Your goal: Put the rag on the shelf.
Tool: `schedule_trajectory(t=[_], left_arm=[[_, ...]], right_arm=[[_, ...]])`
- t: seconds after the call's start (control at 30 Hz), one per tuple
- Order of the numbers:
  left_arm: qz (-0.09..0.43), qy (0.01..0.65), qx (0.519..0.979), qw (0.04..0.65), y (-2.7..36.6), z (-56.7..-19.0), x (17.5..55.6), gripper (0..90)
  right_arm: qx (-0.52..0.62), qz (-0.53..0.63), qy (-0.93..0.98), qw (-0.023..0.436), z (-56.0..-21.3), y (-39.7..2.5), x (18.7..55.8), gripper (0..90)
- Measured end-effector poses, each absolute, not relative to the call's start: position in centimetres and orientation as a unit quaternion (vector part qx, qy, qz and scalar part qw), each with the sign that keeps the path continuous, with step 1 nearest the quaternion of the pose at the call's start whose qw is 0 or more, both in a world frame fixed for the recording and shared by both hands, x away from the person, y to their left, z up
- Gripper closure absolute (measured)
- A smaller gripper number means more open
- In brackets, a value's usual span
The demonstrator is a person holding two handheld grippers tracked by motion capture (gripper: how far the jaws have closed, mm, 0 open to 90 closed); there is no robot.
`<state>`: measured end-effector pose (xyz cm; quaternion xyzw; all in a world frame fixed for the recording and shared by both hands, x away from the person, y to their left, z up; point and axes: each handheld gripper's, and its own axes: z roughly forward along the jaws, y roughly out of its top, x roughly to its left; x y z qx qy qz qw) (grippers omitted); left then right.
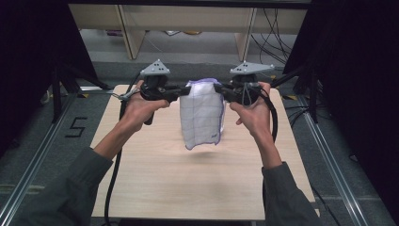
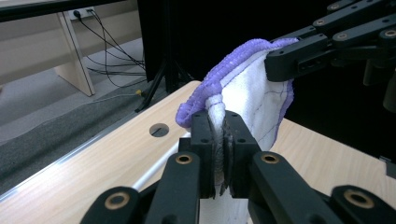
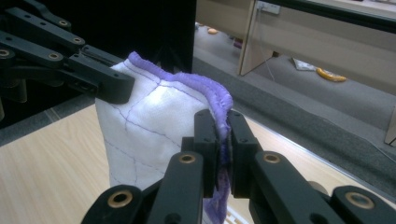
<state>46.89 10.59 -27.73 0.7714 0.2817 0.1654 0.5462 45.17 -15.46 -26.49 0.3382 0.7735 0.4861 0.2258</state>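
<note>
Cloth (image 1: 202, 113) hanging above surface (image 1: 155, 179) | left tool (image 1: 180, 92), right tool (image 1: 219, 89) clenching its top corners | shallow hem grip risking slipping, dropping

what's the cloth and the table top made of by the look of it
The cloth looks like soft woven cotton or microfibre: matt white, limp folds, thin purple grid lines, a thick purple stitched hem. The table top looks like pale wood or wood-look laminate: light grain, smooth low sheen; which one is unclear. Both the left gripper and the right gripper clamp the hem.
</note>
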Motion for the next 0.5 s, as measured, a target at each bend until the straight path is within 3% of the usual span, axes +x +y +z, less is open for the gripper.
schedule_trajectory(t=[0.5], left_arm=[[0.169,0.301,0.761,0.549,10.1,-27.1,49.0,83.7]], right_arm=[[0.346,0.479,0.771,0.238,-25.6,-15.4,47.4,85.2]])
